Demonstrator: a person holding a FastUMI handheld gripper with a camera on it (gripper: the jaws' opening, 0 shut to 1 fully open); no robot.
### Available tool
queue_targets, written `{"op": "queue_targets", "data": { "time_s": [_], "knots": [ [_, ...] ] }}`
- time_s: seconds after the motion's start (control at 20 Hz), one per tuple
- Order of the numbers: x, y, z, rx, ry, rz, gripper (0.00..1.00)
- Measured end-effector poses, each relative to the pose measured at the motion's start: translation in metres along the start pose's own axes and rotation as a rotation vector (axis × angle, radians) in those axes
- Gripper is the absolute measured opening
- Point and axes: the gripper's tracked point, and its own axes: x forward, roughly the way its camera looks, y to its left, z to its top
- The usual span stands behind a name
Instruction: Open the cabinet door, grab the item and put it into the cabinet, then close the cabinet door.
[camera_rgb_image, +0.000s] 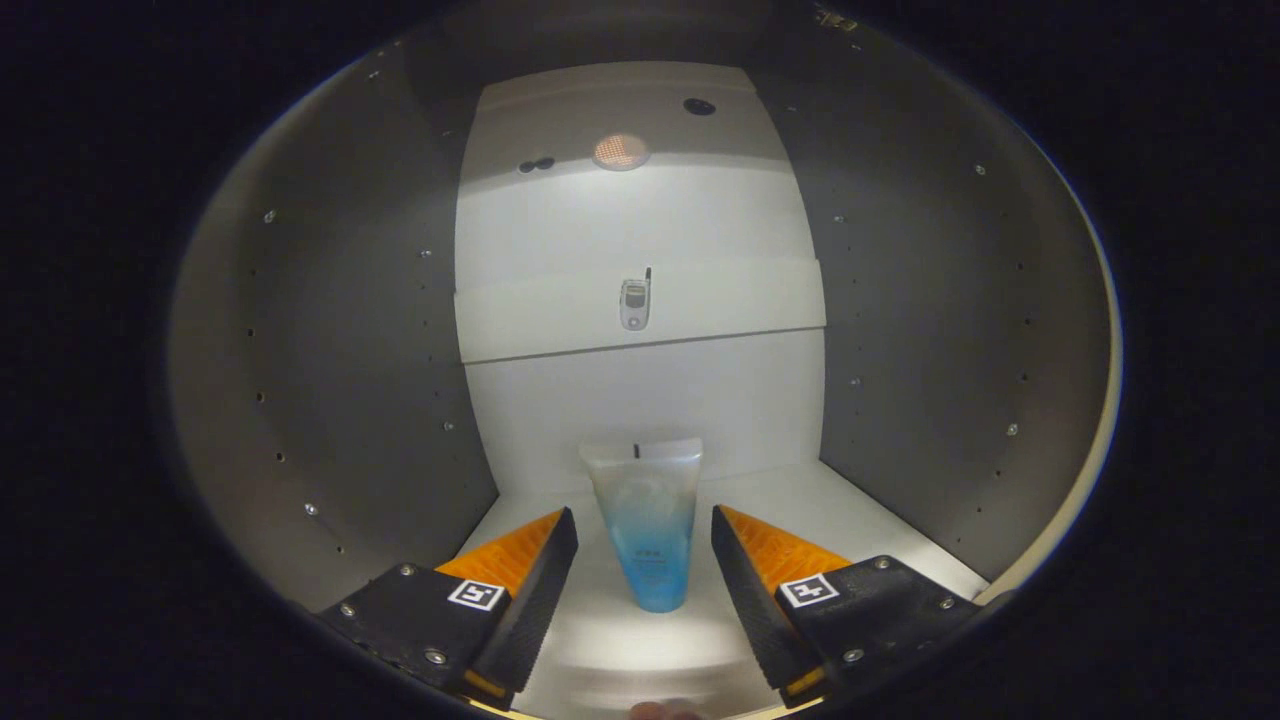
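Tipping is the danger: the tube (648, 525) stands upright on the cabinet floor (880, 520), midway between its side walls, while the gripper (644, 545) has its fingers apart, clear of it; a crooked withdrawal could knock it over.

Tool (644, 530): finger bases cut off at lower frame edge; fingers apart, neither touching the tube (648, 525).
Tube: printed marks mid-body too small to read; small dark mark at its flat top end, nature unclear.
Phone (634, 302) on the shelf (740, 310), centre frame: tiny, screen and keys unresolved.
Round patterned spot (621, 151) at upper centre: blurred, cannot tell what it is.
Pale blurred shape (665, 710) at bottom centre, cut off; unidentifiable.
Cabinet side walls (330, 330) fade into darkness outward.
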Motion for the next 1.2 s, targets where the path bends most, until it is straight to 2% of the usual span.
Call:
{"op": "queue_targets", "data": {
  "time_s": [0.25, 0.5, 0.65, 0.95, 1.2],
  "knots": [
    [-0.03, 0.003, 0.014, 0.05, -0.015, 0.019, 0.85],
    [-0.09, 0.008, 0.024, 0.079, -0.024, 0.048, 0.85],
    [-0.134, 0.003, 0.024, 0.085, -0.006, 0.042, 0.85],
    [-0.24, -0.005, 0.025, -0.054, -0.069, 0.049, 0.85],
    [-0.335, -0.013, 0.004, -0.018, -0.031, 0.119, 0.85]
  ]
}}
